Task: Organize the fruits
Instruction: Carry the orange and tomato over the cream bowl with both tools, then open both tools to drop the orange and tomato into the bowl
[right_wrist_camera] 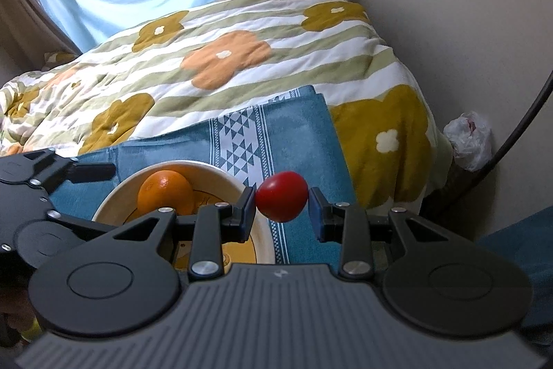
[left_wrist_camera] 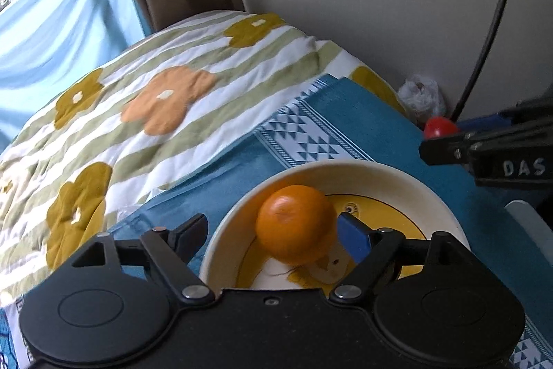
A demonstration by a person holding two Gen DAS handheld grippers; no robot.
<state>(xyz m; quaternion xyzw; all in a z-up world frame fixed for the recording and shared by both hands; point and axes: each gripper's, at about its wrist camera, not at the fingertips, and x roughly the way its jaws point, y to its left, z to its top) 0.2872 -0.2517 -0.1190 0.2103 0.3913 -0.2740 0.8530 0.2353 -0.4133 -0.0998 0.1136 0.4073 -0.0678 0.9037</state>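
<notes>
Holding a red fruit point(right_wrist_camera: 281, 196) between its pads, the right gripper point(right_wrist_camera: 281, 211) hangs just right of the bowl point(right_wrist_camera: 242, 189) rim, over the blue cloth point(right_wrist_camera: 304, 134). Left gripper point(left_wrist_camera: 273, 230) is spread wide around the orange point(left_wrist_camera: 295, 225), which sits in the bowl (contact on one side only). Risk: shallow pinch; the fruit could slip and roll toward the quilt point(right_wrist_camera: 242, 57) beyond.

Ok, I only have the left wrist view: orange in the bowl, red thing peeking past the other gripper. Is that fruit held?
Observer: Yes, the right gripper holds the red fruit between its fingers, above the blue cloth.
Operator: Is it over the bowl?
Observer: Not yet; it appears just right of the bowl rim.
Operator: And my gripper?
Observer: The left gripper is open, spread wide around the orange.
</notes>
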